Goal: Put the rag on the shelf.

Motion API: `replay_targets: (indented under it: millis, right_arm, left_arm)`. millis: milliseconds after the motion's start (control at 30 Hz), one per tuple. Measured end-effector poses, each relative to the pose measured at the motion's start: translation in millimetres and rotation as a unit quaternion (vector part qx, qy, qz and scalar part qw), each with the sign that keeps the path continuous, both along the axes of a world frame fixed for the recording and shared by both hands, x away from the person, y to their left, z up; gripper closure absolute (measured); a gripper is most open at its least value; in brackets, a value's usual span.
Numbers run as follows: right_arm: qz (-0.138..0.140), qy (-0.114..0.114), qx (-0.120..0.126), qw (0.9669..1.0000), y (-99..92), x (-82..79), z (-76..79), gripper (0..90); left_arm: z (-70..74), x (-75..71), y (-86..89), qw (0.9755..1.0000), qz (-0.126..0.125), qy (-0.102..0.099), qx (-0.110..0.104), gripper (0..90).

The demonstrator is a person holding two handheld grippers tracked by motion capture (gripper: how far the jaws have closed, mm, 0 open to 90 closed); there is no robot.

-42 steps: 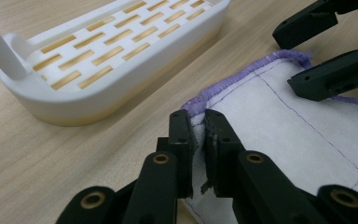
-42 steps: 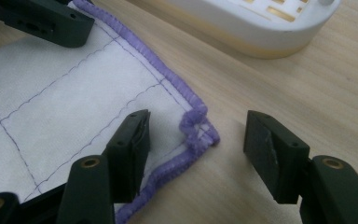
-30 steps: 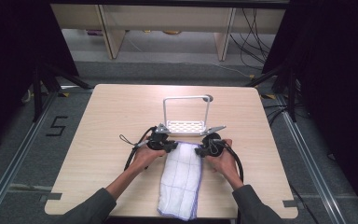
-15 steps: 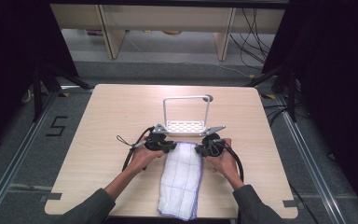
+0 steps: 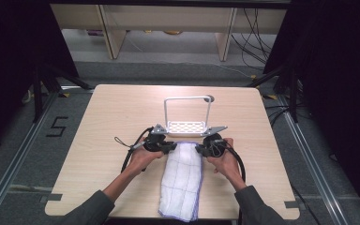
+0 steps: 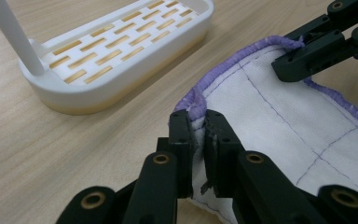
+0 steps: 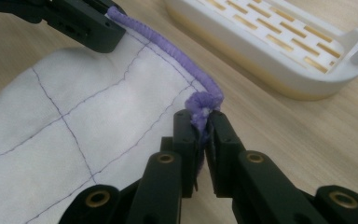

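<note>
White quilted cloth with purple stitched edging (image 5: 182,180) lies flat on the light wooden table (image 5: 98,122). Left gripper (image 6: 196,135) and right gripper (image 7: 201,127) each pinch 1 far corner between closed fingers, near the white slotted plastic rack (image 5: 187,125).

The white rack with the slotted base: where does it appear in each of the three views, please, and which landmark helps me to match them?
High view: the white rack stands mid-table, just beyond the cloth.
Left gripper view: rack at upper left, beyond the cloth's corner.
Right gripper view: rack at upper right.
Shared landmark: the cloth's purple hem, which both grippers pinch.
</note>
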State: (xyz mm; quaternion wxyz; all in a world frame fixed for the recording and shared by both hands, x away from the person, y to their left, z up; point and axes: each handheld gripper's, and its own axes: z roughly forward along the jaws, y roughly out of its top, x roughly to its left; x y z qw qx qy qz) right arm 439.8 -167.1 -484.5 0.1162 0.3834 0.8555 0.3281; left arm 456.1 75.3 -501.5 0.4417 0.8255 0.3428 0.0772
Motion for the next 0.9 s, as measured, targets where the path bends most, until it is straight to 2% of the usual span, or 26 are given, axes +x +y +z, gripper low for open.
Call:
replay_targets:
  millis: [100,133,167,200,233,267,367,433,467,533,633,667,733,900]
  right_arm:
    - [0.009,0.0,0.002,1.0,-1.3,-1.7,4.5,83.5]
    - [0.008,-0.011,0.008,0.9999,-0.6,-2.3,4.0,83.5]
    - [0.011,-0.003,0.004,0.9999,-0.9,-3.2,7.6,83.4]
    - [0.008,-0.011,0.012,0.9998,0.8,-4.7,10.5,83.5]
    - [0.008,-0.011,0.012,0.9998,0.8,-4.7,10.5,83.5]
    - [0.013,-0.01,0.011,0.9998,0.9,-7.2,17.4,83.5]
    - [0.013,-0.009,0.016,0.9998,1.2,-9.9,21.7,83.6]
    - [0.017,-0.026,0.023,0.9992,0.3,-10.3,24.9,83.6]
    - [0.016,-0.021,0.024,0.9994,-0.2,-11.0,27.4,83.6]
    - [0.021,-0.027,0.028,0.999,-0.8,-11.3,30.4,83.6]
    - [0.02,-0.023,0.037,0.9989,0.2,-13.6,34.7,83.6]
    - [0.023,-0.033,0.042,0.9983,0.6,-14.6,38.1,83.7]
    - [0.027,-0.04,0.048,0.9977,0.9,-15.5,42.3,83.7]
    - [0.034,-0.048,0.047,0.9972,-2.0,-18.3,53.8,83.7]
  left_arm:
    - [2.3,-2.5,1.1,1.0,0.002,-0.002,-0.004,81.8]
    - [4.6,-3.3,3.3,0.9999,-0.006,-0.007,0.007,81.8]
    - [5.8,-5.8,2.3,1.0,0.004,-0.006,-0.003,81.8]
    - [8.3,-6.8,3.6,1.0,0.0,-0.01,0.0,81.8]
    - [10.8,-7.6,4.5,0.9999,-0.002,-0.013,-0.005,81.8]
    - [16.6,-9.5,6.0,0.9998,-0.002,-0.014,-0.012,81.8]
    - [21.8,-11.6,7.3,0.9997,-0.001,-0.02,-0.017,81.8]
    - [26.0,-13.4,8.3,0.9996,-0.004,-0.021,-0.018,81.8]
    - [29.4,-14.5,8.9,0.9995,-0.008,-0.023,-0.023,81.8]
    - [32.5,-16.0,8.9,0.9993,-0.006,-0.028,-0.025,81.8]
    - [35.7,-17.3,9.9,0.9992,-0.01,-0.029,-0.026,81.8]
    - [38.0,-19.4,9.5,0.999,-0.009,-0.034,-0.027,81.8]
    - [40.5,-20.4,9.0,0.9988,-0.013,-0.033,-0.033,81.8]
    - [48.8,-23.2,8.9,0.998,-0.019,-0.044,-0.041,81.8]
